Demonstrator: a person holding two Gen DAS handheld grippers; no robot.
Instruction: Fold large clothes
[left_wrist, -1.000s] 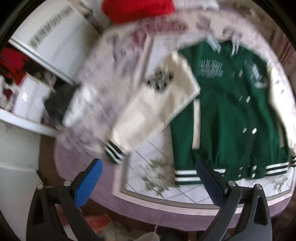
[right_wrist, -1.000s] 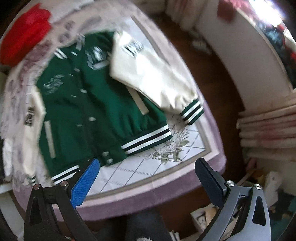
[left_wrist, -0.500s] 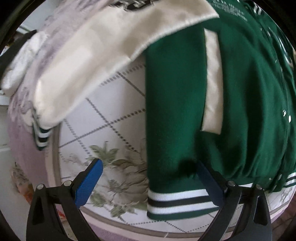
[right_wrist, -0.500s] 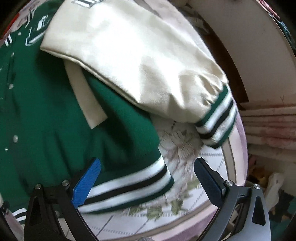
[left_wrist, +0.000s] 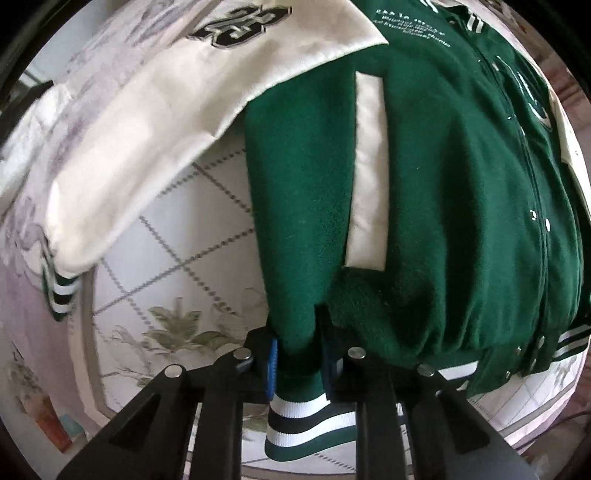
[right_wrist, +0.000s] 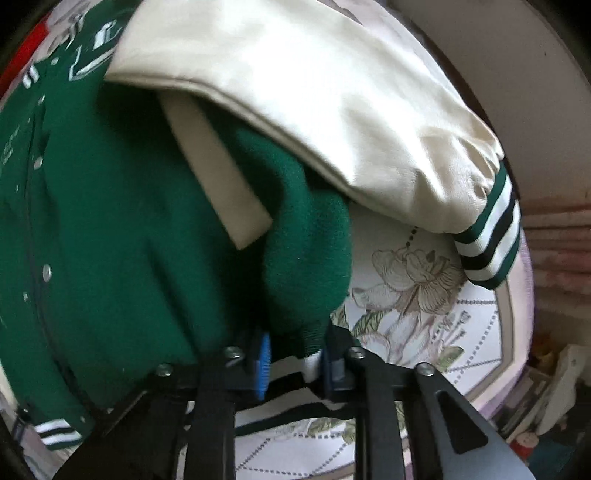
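Left view: I am closing the left tool (left_wrist: 297, 356) on the near hem of the green jacket (left_wrist: 424, 192), lying spread on the bed (left_wrist: 177, 236).

Right view: the right tool (right_wrist: 293, 356) is closing on the hem's other corner; the thick, soft fabric looks bulky, so the ribbed band is giving the firmest hold.

A: So what's lying under everything?

B: A quilted bedspread (left_wrist: 177, 258), pale with a diamond grid, and it's showing off big printed flowers (right_wrist: 417, 280) near the lilac border (right_wrist: 526, 280).

A: Anything going on beside the bed?

B: A stack of pinkish folded fabric (right_wrist: 557, 236) is sitting at the right, and something red (right_wrist: 22, 55) is peeking in top left.
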